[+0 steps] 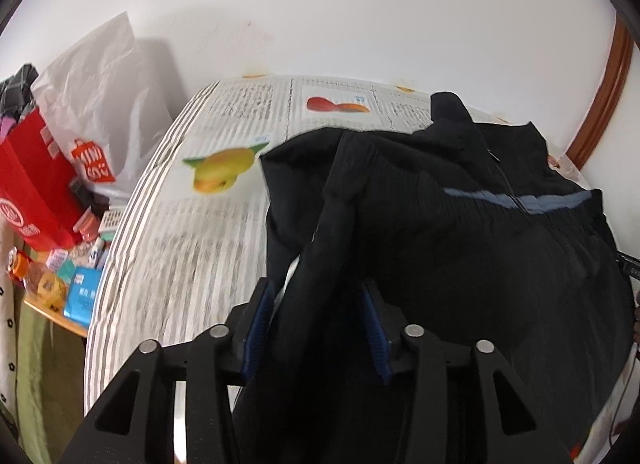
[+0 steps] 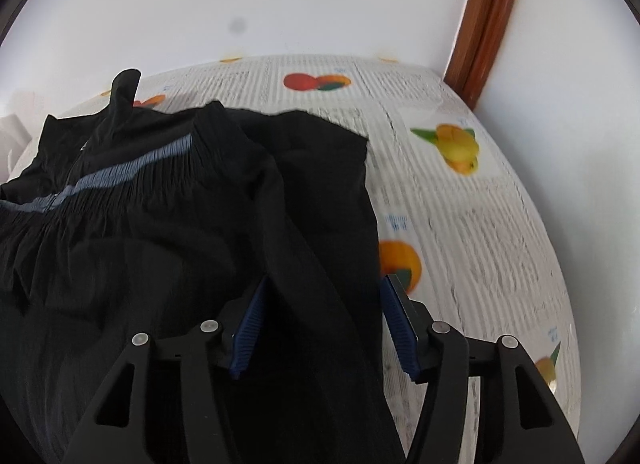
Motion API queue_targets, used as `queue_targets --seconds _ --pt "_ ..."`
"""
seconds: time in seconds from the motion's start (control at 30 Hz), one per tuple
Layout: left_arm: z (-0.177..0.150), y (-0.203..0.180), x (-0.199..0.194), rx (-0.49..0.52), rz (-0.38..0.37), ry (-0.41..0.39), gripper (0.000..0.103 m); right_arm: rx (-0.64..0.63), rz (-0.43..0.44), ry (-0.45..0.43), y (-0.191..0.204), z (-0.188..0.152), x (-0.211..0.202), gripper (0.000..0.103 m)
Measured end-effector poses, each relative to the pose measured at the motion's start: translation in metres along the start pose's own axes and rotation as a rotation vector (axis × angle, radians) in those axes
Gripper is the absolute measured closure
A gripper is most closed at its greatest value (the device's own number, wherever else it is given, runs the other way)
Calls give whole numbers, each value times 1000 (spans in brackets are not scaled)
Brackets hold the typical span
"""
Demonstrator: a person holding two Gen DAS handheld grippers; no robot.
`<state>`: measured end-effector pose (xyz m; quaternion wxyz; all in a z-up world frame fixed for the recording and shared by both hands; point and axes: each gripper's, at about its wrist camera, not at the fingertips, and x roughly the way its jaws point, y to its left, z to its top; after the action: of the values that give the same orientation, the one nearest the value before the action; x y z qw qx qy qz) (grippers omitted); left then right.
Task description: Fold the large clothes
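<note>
A large black garment [image 1: 460, 223] with a grey-blue stripe lies on a bed covered with a fruit-and-newsprint sheet [image 1: 208, 223]. In the left wrist view my left gripper [image 1: 318, 300] has its blue-padded jaws apart around a raised fold of the garment's left edge. In the right wrist view the same garment [image 2: 160, 232] fills the left and middle; my right gripper [image 2: 322, 300] has its jaws wide apart around a fold at the garment's right edge. The cloth sits between the pads in both views without being pinched.
A white wall backs the bed. A wooden door frame [image 2: 488, 23] stands at the far right corner. Left of the bed, a side table [image 1: 60, 316] holds a red bag [image 1: 36, 183], a white shopping bag [image 1: 104, 103] and several small packets.
</note>
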<state>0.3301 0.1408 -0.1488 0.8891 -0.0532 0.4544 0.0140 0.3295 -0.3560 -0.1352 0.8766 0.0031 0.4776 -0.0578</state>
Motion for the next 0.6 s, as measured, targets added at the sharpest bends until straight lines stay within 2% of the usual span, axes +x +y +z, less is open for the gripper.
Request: queue_targets --seconds 0.1,0.23,0.3,0.33,0.43,0.6 --pt "-15 5 -12 2 -1 1 60 -12 12 28 -4 -10 -2 46" --pt "-34 12 -21 -9 -43 26 57 -26 29 31 -6 -20 -4 49" --pt "-41 12 -19 2 -15 39 57 -28 60 28 -5 -23 -3 66" --pt "-43 11 -18 -3 -12 37 57 -38 65 18 -3 -23 -5 80" --pt "-41 8 -15 -21 -28 32 59 -85 14 -2 1 -23 -6 88" --pt "-34 -11 -5 -10 -77 35 59 -60 -11 -7 -20 -14 -4 90"
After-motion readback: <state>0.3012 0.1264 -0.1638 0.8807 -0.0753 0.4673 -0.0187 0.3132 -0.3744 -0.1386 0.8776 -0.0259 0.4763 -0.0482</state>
